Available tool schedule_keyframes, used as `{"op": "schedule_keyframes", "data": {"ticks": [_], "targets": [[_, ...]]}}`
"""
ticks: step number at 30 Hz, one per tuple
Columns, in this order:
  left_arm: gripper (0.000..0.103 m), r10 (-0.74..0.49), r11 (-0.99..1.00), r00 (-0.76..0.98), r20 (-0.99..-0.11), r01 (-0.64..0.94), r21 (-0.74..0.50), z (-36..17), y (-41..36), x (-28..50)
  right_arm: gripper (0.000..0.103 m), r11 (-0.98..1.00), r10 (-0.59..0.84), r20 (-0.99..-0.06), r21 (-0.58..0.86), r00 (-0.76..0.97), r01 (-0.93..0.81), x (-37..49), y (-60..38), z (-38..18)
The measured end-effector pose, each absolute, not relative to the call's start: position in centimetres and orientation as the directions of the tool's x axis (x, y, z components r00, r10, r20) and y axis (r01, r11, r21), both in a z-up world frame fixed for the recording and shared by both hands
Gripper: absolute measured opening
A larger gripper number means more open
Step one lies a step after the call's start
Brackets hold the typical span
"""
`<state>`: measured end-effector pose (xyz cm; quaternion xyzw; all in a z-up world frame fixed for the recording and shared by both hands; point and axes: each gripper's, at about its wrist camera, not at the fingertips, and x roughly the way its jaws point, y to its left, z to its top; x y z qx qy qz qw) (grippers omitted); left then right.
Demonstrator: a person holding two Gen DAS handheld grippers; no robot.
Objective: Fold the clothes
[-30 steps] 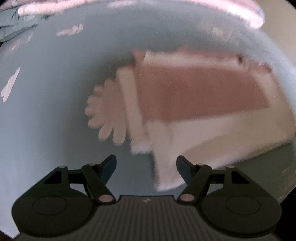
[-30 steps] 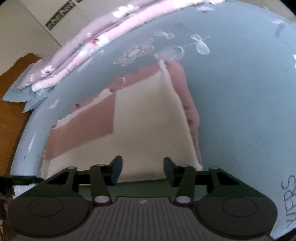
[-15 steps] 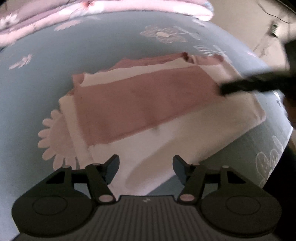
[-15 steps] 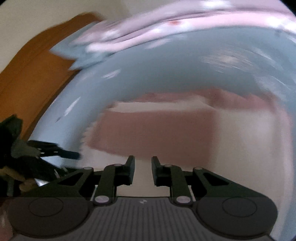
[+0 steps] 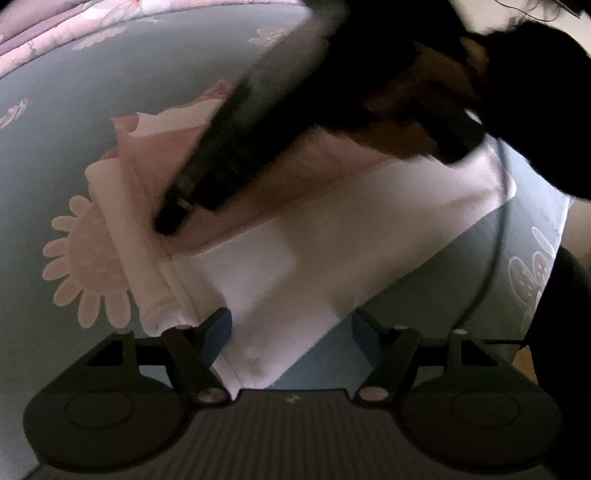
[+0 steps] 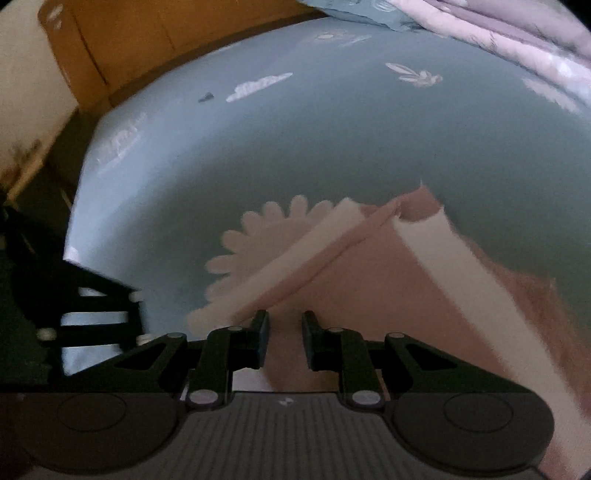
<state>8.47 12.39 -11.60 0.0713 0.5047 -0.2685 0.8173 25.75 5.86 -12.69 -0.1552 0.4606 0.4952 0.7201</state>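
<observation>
On the pale blue flower-printed bedsheet (image 6: 295, 147) lies the folded pink-and-cream cloth garment (image 5: 332, 251). The left gripper (image 5: 291, 328) hangs wide over its near corner, gripping nothing. The right gripper (image 6: 283, 338), jaws narrow after closing further, hovers above the pink panel.

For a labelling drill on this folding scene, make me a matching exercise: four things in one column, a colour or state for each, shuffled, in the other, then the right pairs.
Things:
1. left gripper
2. folded garment
3. bedsheet
4. quilt

Descriptions:
A. light blue, printed with pale flowers and clouds
B. jaws wide apart, pads clear of the cloth
C. pink and white, lying flat on the bed
D. lilac-pink, bunched at the far edge of the bed

Pairs: 1-B, 2-C, 3-A, 4-D
</observation>
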Motion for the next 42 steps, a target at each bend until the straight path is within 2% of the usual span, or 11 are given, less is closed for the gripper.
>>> {"op": "schedule_keyframes", "data": {"ticks": [8,14,18,20,21,24,28,33,42], "targets": [[0.073,-0.401,0.839,0.349,-0.847,0.511,-0.187,-11.8,13.3,6.7,0.020,0.537,0.599,-0.794,0.303,0.103,-0.787,31.6,6.1,-13.0],[0.073,-0.401,0.848,0.368,-0.839,0.496,-0.188,-10.0,13.1,6.9,0.024,0.562,0.579,-0.802,0.264,0.145,-0.784,28.7,5.1,-10.9],[0.075,-0.448,0.798,0.358,-0.819,0.573,-0.186,-8.6,11.9,6.0,0.024,0.489,0.621,-0.781,0.318,0.068,-0.813,24.9,2.5,-9.7],[0.075,-0.426,0.780,0.341,-0.838,0.608,-0.149,-9.0,10.8,6.0,0.017,0.465,0.615,-0.788,0.321,0.040,-0.825,22.7,1.2,-9.8],[0.075,-0.415,0.775,0.335,-0.846,0.617,-0.136,-9.2,10.4,6.2,0.005,0.459,0.606,-0.795,0.319,0.030,-0.829,21.9,0.8,-10.0],[0.075,-0.395,0.761,0.322,-0.860,0.640,-0.110,-9.7,9.5,6.6,0.005,0.454,0.566,-0.825,0.316,-0.004,-0.833,19.9,-0.2,-11.3],[0.075,-0.412,0.758,0.297,-0.861,0.636,-0.143,-10.4,9.1,7.8,0.005,0.474,0.590,-0.806,0.397,-0.051,-0.786,19.5,-0.4,-12.8],[0.076,-0.409,0.757,0.263,-0.874,0.632,-0.164,-12.8,9.3,8.4,0.006,0.514,0.602,-0.798,0.412,-0.026,-0.753,18.8,-1.3,-14.2],[0.077,-0.431,0.796,0.272,-0.860,0.564,-0.221,-12.6,11.7,8.5,0.006,0.593,0.607,-0.794,0.422,0.038,-0.686,17.7,-7.9,-14.0]]}}
